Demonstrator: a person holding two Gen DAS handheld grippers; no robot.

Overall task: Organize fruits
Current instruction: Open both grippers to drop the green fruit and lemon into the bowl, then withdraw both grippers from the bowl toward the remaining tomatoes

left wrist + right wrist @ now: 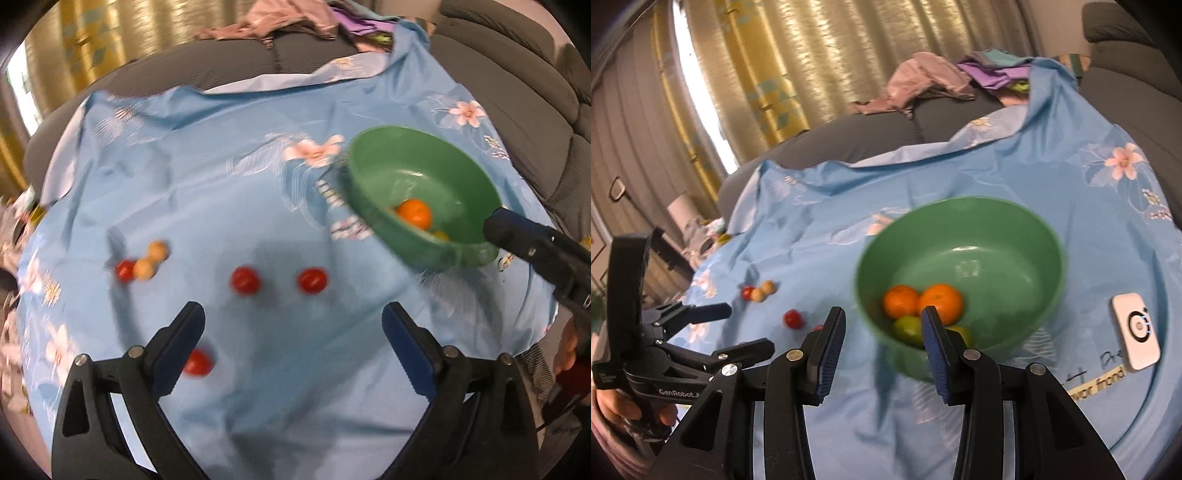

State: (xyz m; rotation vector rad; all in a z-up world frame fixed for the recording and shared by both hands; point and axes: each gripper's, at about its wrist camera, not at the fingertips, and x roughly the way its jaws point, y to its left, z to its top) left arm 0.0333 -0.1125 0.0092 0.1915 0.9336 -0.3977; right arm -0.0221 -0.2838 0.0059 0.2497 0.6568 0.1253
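A green bowl stands on the blue flowered cloth with two oranges and green fruit inside. My right gripper straddles its near wall with jaws partly apart; a strip of cloth shows between the left pad and the bowl. The bowl looks tilted, with the right gripper at its rim. My left gripper is wide open and holds nothing. Just beyond it lie two red tomatoes, one more by its left finger, and one beside two tan fruits.
A white device lies on the cloth right of the bowl. Crumpled clothes are heaped at the back on the grey sofa. Curtains hang behind. A hand holds the left gripper at the lower left.
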